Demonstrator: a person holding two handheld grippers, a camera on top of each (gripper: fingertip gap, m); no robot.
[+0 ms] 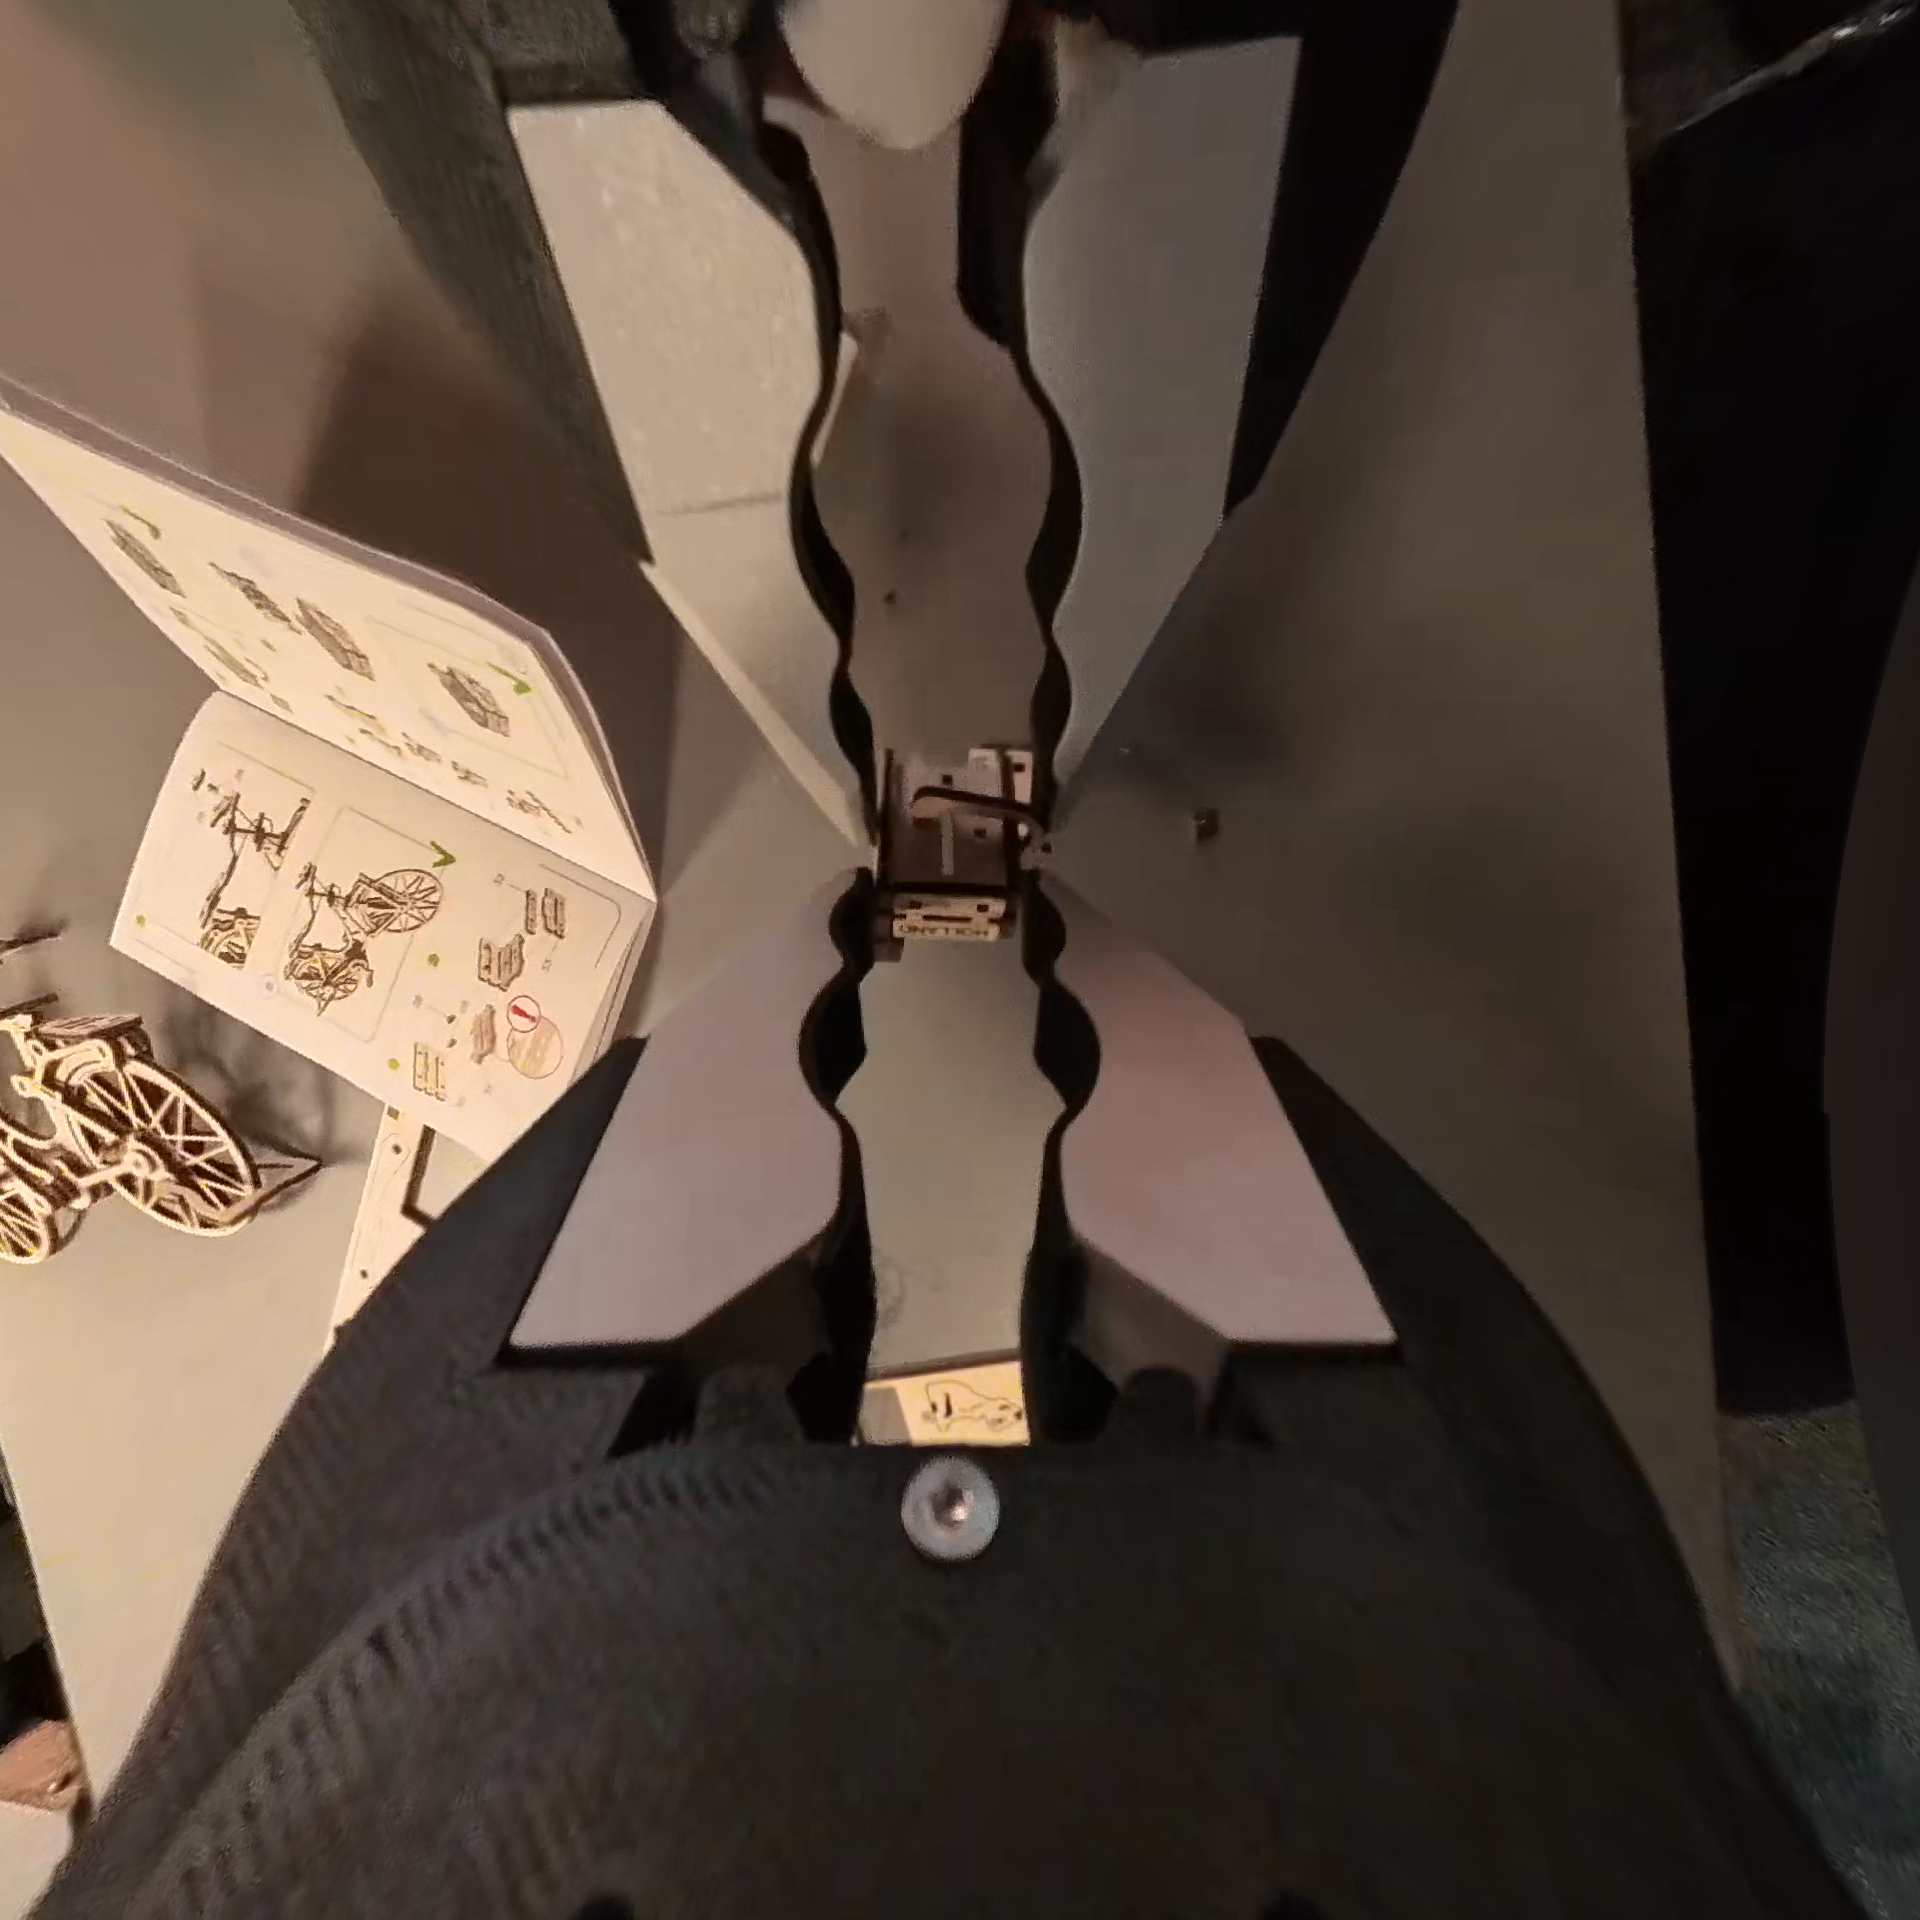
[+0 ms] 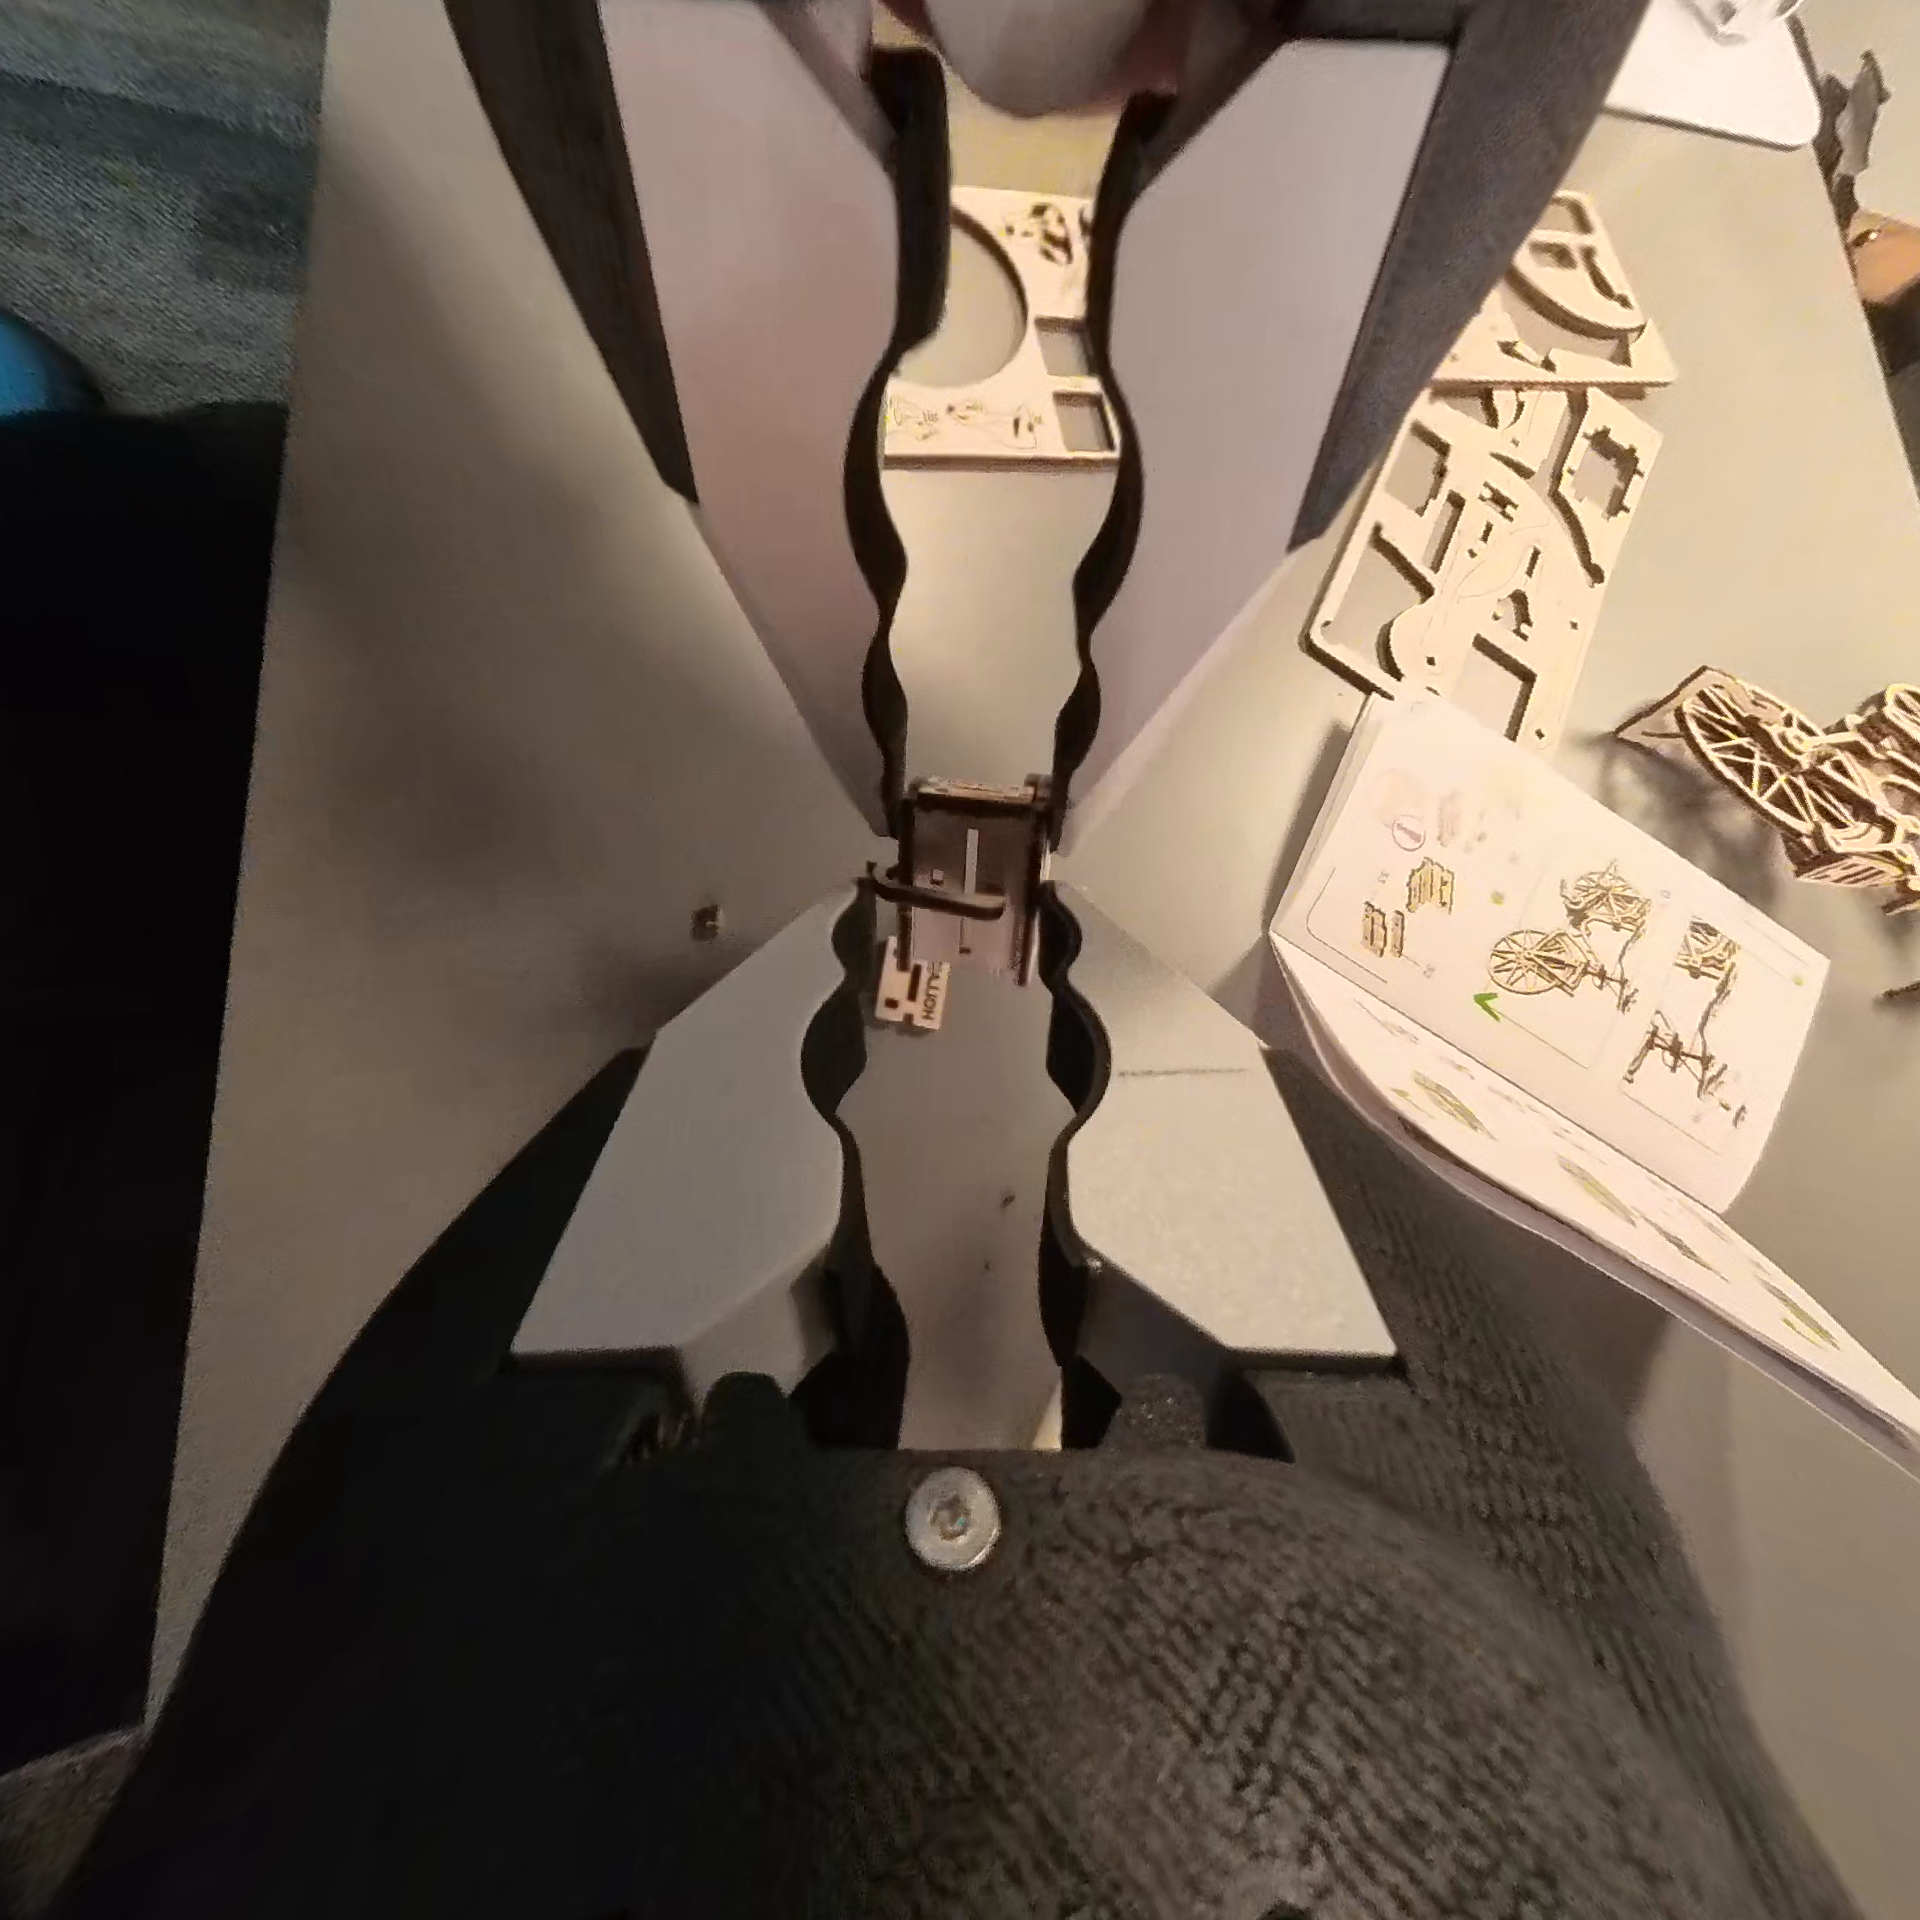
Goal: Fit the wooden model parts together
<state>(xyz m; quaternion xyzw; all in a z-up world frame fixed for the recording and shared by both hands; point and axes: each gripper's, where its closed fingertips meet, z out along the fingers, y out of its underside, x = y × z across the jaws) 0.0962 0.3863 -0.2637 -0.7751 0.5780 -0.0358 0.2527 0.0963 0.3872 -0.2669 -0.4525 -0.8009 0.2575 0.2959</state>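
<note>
Between wavy black claws [image 1: 951,914]: boxy wooden subassembly [image 1: 956,847].

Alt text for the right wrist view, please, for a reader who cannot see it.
Two claws meet tip to tip over a grey table, the right claw from below and the left claw from above, both gripping a small wooden model assembly. To the right lie an open instruction booklet, punched-out wooden part sheets and a partly built wooden bicycle model.
</note>
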